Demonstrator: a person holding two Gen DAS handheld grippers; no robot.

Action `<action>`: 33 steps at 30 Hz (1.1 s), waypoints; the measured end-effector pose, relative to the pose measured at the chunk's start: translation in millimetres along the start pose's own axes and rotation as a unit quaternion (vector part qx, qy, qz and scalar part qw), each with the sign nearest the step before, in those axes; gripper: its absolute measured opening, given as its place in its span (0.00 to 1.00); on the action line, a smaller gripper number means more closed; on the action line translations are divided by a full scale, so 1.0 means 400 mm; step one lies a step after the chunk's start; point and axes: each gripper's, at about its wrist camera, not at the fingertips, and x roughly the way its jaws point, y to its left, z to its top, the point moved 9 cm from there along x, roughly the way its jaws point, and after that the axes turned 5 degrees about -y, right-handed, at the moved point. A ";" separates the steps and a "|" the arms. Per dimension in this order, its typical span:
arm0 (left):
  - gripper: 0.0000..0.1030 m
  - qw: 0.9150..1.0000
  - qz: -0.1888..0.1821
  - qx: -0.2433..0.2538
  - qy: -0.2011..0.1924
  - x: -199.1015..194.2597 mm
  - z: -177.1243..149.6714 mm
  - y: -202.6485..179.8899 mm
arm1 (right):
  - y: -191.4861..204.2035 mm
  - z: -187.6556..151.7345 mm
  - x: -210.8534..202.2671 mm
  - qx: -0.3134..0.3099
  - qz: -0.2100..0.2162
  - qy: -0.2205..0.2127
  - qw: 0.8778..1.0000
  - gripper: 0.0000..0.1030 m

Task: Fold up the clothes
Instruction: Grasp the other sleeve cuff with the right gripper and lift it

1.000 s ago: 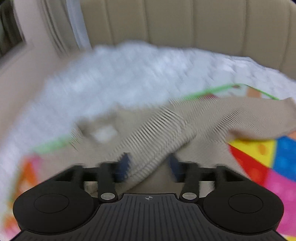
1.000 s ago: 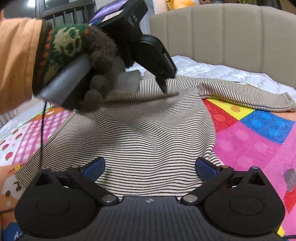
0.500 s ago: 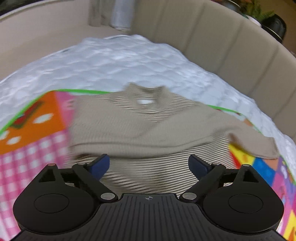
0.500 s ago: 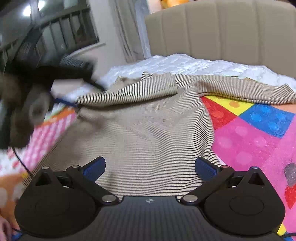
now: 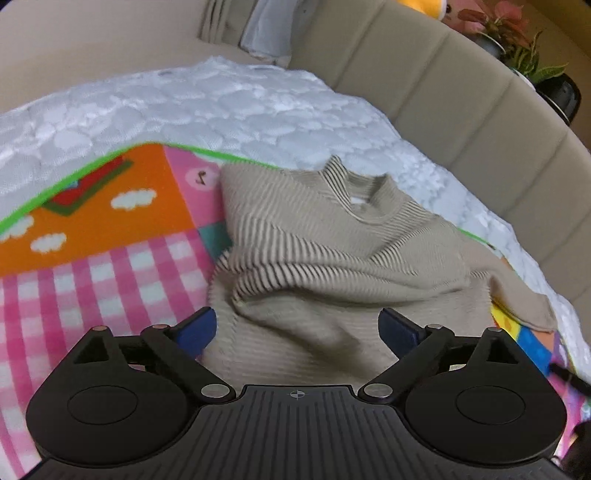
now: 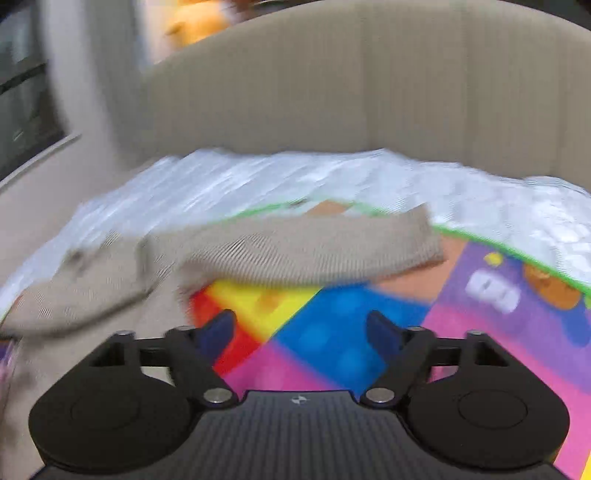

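A beige striped sweater lies on a colourful play mat. Its left sleeve is folded across the chest, and the collar points away from me. My left gripper is open and empty just above the sweater's body. In the right wrist view, which is blurred, the sweater's right sleeve stretches out over the mat. My right gripper is open and empty, over the mat in front of that sleeve.
The mat lies on a white quilted mattress with a beige padded headboard behind it. Potted plants stand beyond the headboard. A yellow plush toy sits above it.
My left gripper let go of the left sleeve, left it across the chest, opened and pulled back. My right gripper swung right from the sweater's body to the outstretched right sleeve.
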 end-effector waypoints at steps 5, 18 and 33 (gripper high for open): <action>0.95 1.000 0.006 0.021 -0.019 0.006 0.033 -0.006 | 0.174 0.074 0.123 -0.009 0.073 0.011 0.997 0.52; 0.97 0.999 -0.022 -0.018 -0.020 0.036 0.054 0.046 | 0.601 0.104 0.267 -0.151 0.199 0.031 0.968 0.03; 1.00 0.997 0.067 0.038 -0.008 0.058 0.030 0.082 | 0.358 -0.002 0.237 -0.182 0.111 0.015 0.977 0.37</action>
